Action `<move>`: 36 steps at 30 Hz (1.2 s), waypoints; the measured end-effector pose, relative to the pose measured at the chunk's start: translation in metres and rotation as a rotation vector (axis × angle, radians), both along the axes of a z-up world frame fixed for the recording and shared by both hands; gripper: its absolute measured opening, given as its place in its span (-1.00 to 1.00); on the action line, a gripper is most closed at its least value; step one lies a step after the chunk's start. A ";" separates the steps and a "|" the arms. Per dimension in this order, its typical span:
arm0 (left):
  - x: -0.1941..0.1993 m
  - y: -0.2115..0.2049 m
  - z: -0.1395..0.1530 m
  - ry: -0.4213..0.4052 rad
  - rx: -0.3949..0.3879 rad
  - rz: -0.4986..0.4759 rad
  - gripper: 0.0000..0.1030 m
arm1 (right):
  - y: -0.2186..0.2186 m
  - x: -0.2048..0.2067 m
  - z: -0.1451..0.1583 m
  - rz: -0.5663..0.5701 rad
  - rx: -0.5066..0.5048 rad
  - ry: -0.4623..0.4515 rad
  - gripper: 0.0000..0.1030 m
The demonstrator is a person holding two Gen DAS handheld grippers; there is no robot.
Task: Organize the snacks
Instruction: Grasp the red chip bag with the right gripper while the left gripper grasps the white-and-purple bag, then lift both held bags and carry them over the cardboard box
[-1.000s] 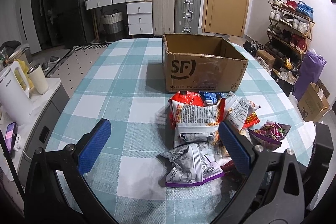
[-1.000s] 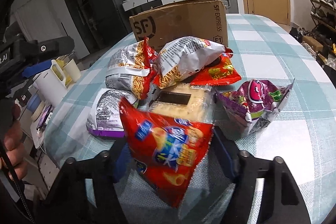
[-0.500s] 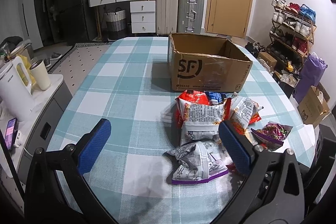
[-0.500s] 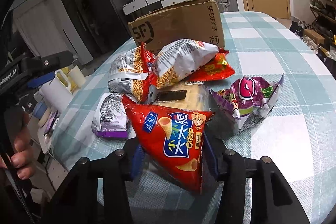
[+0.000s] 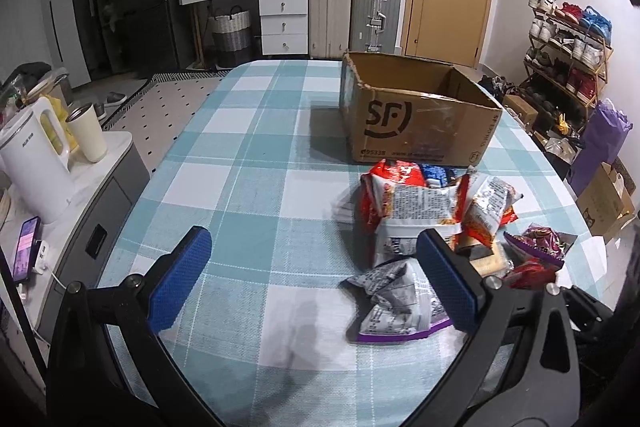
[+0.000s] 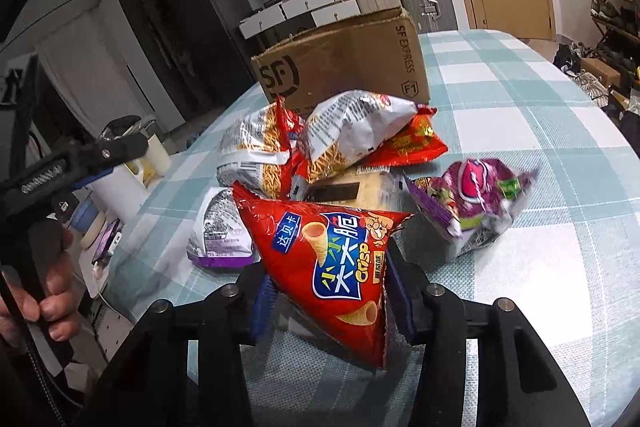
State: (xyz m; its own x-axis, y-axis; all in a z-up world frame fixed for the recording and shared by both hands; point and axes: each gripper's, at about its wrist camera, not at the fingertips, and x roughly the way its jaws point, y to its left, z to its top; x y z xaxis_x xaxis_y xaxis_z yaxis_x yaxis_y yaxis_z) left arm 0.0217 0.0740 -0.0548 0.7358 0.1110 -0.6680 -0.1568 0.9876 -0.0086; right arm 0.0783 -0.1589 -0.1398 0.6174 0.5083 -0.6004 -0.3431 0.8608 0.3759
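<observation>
My right gripper point(image 6: 328, 291) is shut on a red crisp bag point(image 6: 332, 259) and holds it just above the checked table point(image 6: 520, 95). Behind it lies a pile of snacks: two silver-and-red noodle bags point(image 6: 352, 135), a purple bag point(image 6: 476, 203), a silver bag with a purple edge point(image 6: 220, 231) and a flat yellow pack point(image 6: 352, 187). An open SF cardboard box point(image 6: 344, 67) stands behind the pile. My left gripper point(image 5: 316, 279) is open and empty, above the table to the left of the pile point(image 5: 432, 211). The box point(image 5: 416, 119) stands beyond it.
A low white cabinet point(image 5: 96, 195) with a kettle point(image 5: 36, 163), a cup point(image 5: 86, 131) and a phone point(image 5: 26, 247) stands left of the table. Suitcases point(image 5: 352, 15), drawers and a door are at the back. A shoe rack point(image 5: 568, 47) and bags are on the right.
My right gripper has tightened on the red crisp bag and lifted it, turning its printed face toward me. My left gripper has drifted back and left from the pile, still open.
</observation>
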 end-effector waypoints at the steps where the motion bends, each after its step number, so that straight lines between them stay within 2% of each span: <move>1: 0.000 0.003 -0.001 0.004 -0.005 0.003 0.98 | -0.001 -0.001 0.002 -0.001 -0.001 -0.009 -0.07; 7: 0.007 0.011 -0.014 0.048 -0.040 -0.012 0.98 | -0.009 -0.007 0.010 -0.018 0.004 -0.040 -0.07; 16: 0.022 -0.010 -0.045 0.165 -0.129 -0.121 0.98 | -0.019 -0.008 0.010 -0.027 0.022 -0.052 -0.07; 22: 0.038 -0.030 -0.059 0.214 -0.124 -0.150 0.98 | -0.017 -0.013 0.014 -0.023 -0.020 -0.093 -0.06; 27: 0.046 -0.037 -0.068 0.232 -0.109 -0.142 0.97 | -0.018 -0.011 0.015 -0.025 -0.024 -0.093 -0.06; 29: 0.049 -0.036 -0.072 0.236 -0.118 -0.144 0.89 | -0.017 -0.010 0.018 -0.026 -0.028 -0.092 -0.07; 31: 0.052 -0.035 -0.076 0.252 -0.129 -0.152 0.58 | -0.016 -0.009 0.019 -0.027 -0.033 -0.089 -0.06; 32: 0.054 -0.033 -0.079 0.258 -0.147 -0.159 0.52 | -0.016 -0.008 0.020 -0.029 -0.036 -0.088 -0.07; 34: 0.056 -0.030 -0.084 0.264 -0.203 -0.192 0.13 | -0.015 -0.007 0.022 -0.033 -0.038 -0.086 -0.07; 35: 0.057 -0.029 -0.086 0.267 -0.211 -0.202 0.08 | -0.015 -0.007 0.023 -0.037 -0.037 -0.085 -0.07; 36: 0.058 -0.028 -0.087 0.265 -0.222 -0.216 -0.07 | -0.015 -0.006 0.024 -0.038 -0.036 -0.083 -0.07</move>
State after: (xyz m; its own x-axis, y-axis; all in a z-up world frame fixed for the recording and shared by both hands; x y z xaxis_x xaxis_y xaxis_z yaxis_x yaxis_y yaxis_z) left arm 0.0794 0.0456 -0.1422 0.5251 -0.1956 -0.8282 0.0284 0.9767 -0.2127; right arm 0.0722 -0.1738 -0.1161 0.6843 0.4624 -0.5638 -0.3390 0.8863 0.3156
